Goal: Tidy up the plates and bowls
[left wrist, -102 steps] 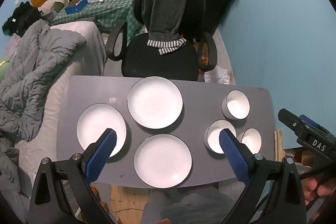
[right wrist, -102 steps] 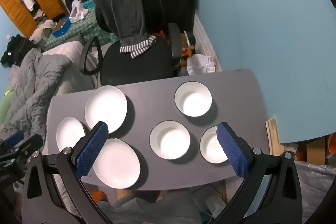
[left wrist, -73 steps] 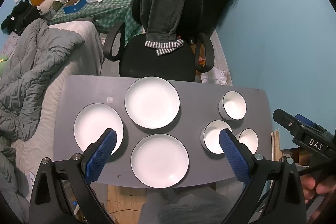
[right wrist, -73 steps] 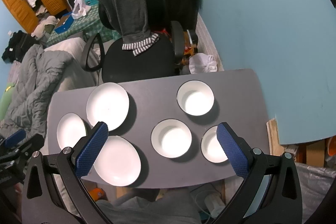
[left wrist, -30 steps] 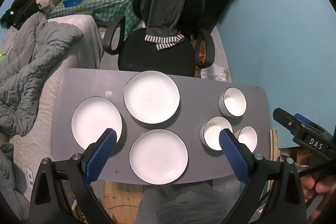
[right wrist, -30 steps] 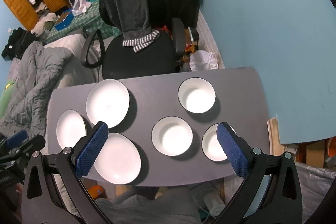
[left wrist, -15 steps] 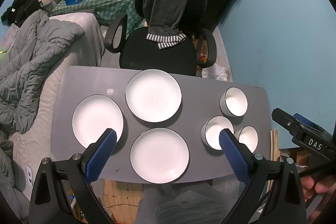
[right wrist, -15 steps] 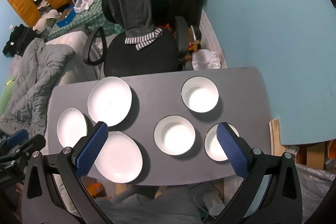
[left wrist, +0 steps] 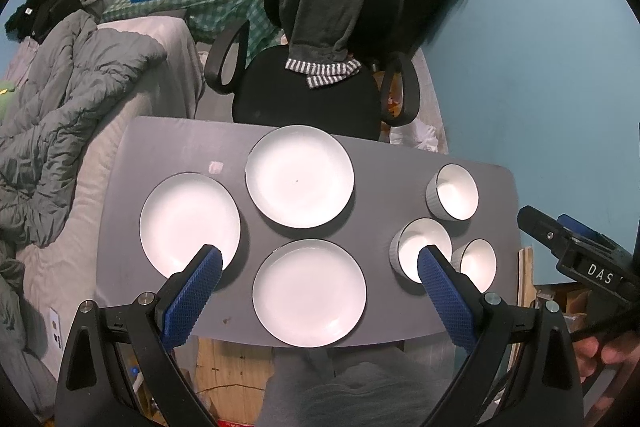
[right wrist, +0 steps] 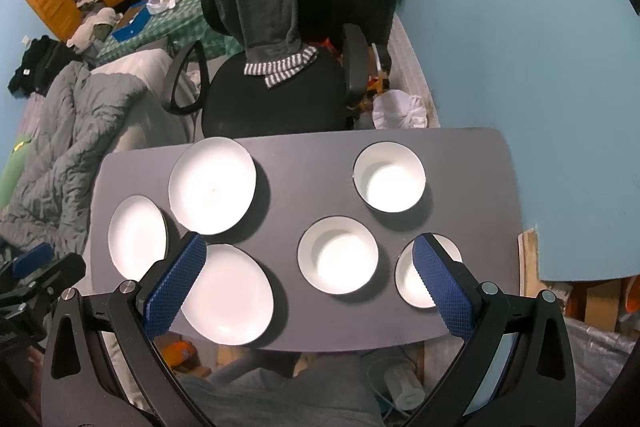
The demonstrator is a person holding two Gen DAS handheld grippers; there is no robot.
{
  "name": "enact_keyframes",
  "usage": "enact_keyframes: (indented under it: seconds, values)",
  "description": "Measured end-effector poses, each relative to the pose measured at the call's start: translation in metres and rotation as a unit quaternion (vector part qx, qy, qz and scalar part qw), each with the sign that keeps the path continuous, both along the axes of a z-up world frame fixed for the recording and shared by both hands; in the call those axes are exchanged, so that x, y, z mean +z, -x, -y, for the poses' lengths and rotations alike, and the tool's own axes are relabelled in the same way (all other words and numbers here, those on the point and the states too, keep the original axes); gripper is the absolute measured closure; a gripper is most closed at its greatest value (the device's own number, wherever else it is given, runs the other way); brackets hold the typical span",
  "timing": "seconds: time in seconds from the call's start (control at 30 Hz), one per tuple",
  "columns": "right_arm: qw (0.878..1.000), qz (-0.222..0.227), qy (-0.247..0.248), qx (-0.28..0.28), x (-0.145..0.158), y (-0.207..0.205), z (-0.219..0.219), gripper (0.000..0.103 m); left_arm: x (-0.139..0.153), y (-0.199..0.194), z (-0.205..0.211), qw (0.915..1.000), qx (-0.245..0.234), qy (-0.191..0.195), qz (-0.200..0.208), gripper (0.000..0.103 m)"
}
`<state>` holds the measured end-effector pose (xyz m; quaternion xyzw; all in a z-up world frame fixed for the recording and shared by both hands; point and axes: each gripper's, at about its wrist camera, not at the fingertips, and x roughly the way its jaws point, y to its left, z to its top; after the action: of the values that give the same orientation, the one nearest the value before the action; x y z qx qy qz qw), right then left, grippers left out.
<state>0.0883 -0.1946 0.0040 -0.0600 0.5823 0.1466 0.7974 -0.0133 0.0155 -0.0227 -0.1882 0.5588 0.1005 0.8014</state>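
Note:
Three white plates lie on the grey table [left wrist: 384, 155]: a far plate [left wrist: 299, 175], a left plate [left wrist: 190, 223] and a near plate [left wrist: 309, 293]. Three white bowls sit at the right: a far bowl [right wrist: 389, 177], a middle bowl [right wrist: 338, 255] and a near-right bowl [right wrist: 416, 287]. Both grippers hover high above the table's near edge. My left gripper [left wrist: 318, 259] is open and holds nothing, above the near plate. My right gripper [right wrist: 306, 247] is open and holds nothing, above the middle bowl. Each gripper shows at the edge of the other's view.
A black office chair [left wrist: 308, 95] with a dark garment draped over it stands behind the table. A bed with a grey duvet [left wrist: 60, 99] lies to the left. A blue wall [right wrist: 520, 47] runs along the right. The person's lap [right wrist: 288, 395] is below the near edge.
Both grippers have drifted slightly, so the table sits a little differently in each view. The plates and bowls have not moved, and both grippers stay open.

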Motion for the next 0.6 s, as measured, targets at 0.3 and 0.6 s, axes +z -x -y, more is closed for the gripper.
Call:
enact_keyframes:
  seconds: [0.3, 0.6]
  values:
    - [0.997, -0.026, -0.002, 0.072, -0.021, -0.01, -0.022, 0.002, -0.023, 0.003, -0.016, 0.9998, -0.006, -0.006, -0.016, 0.004]
    - [0.979, -0.095, -0.008, 0.183, -0.074, -0.006, -0.06, 0.002, -0.06, 0.015, -0.039, 0.9987, -0.004, 0.033, -0.04, 0.004]
